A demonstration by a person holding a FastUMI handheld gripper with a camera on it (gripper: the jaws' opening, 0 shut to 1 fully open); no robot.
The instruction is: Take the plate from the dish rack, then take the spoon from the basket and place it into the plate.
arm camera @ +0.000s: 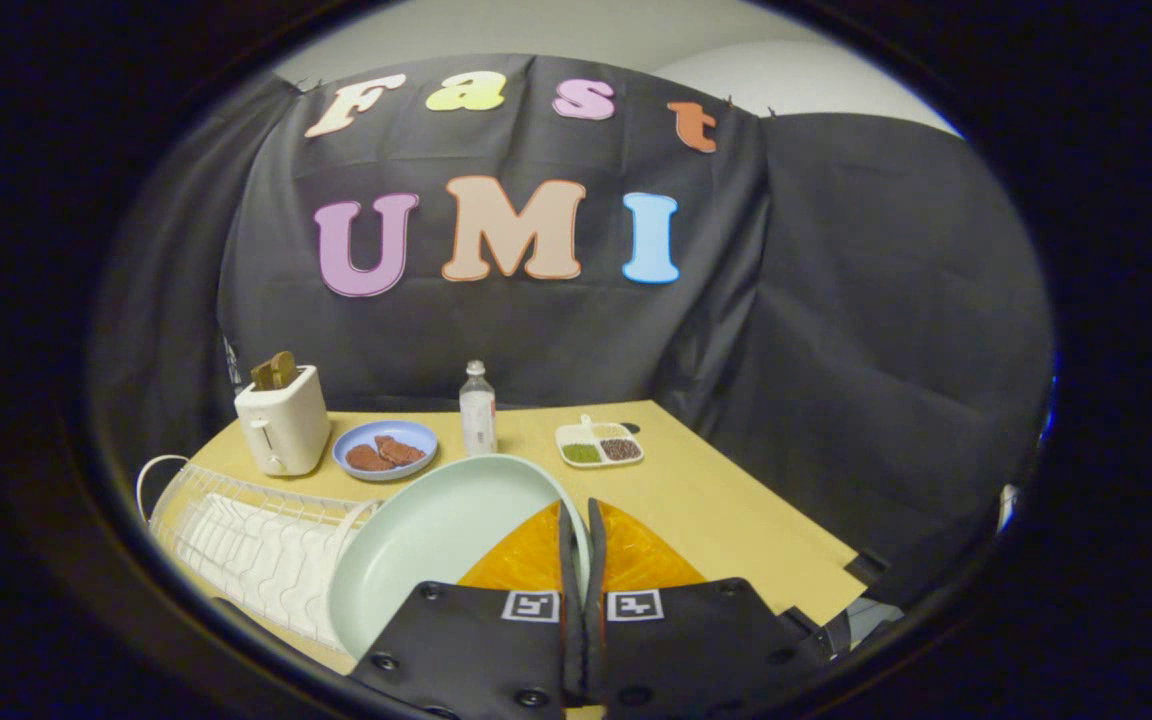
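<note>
While the gripper is pinching the pale plate by its rim, fingers nearly closed, we are carrying it just beside the dish rack, tilted leftward of the fingers.

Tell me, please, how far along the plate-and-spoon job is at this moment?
Done: the pale green plate is lifted clear of the white dish rack. In hand: the gripper is shut on its rim, holding it tilted above the table. Left: set it down, then fetch the spoon.
</note>
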